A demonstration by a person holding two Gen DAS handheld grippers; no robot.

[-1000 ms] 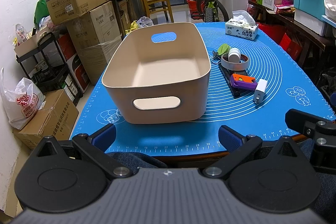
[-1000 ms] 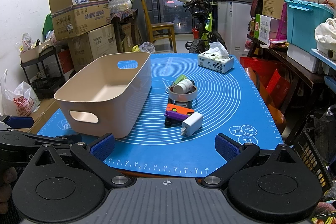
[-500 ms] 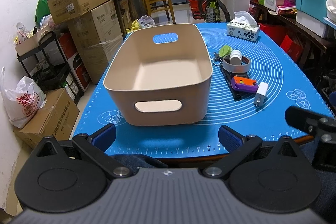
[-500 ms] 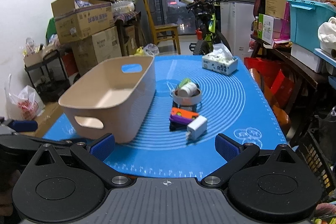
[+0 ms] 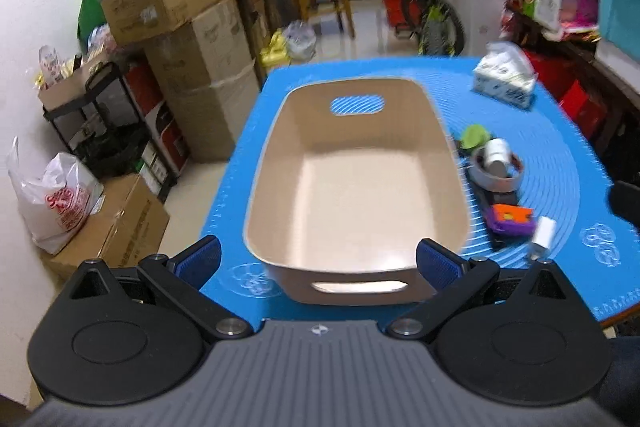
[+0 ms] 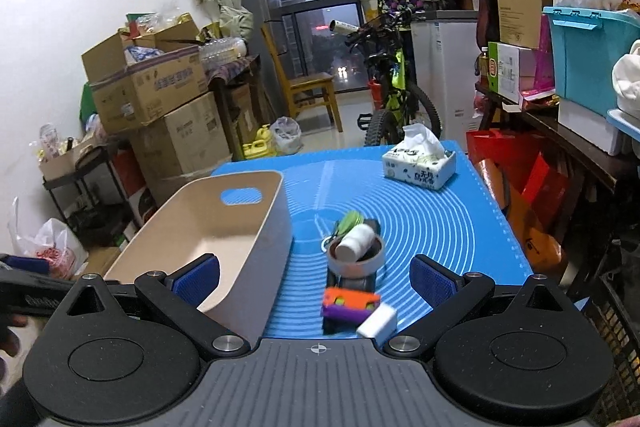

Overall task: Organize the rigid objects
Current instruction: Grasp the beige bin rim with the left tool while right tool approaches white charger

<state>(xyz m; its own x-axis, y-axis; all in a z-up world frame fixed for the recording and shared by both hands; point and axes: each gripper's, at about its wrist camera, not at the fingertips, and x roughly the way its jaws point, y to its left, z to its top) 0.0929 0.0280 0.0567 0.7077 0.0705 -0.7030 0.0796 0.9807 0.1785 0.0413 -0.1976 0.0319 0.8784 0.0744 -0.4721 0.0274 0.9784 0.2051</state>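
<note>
The beige plastic bin with cut-out handles (image 5: 356, 187) stands open-topped on the blue silicone mat with white rings (image 6: 440, 227), its inside bare, so entry from above is free. Just beside its right wall a tight row of small things narrows the gap: a green item (image 6: 350, 219), a grey tape roll (image 6: 354, 261) with a white cylinder (image 6: 354, 243) lying in it, an orange-and-purple block (image 6: 350, 305) and a white charger (image 6: 378, 321). Right of that row the mat lies bare to the surface edge. A white tissue box (image 6: 420, 169) sits at the far right corner, well apart.
</note>
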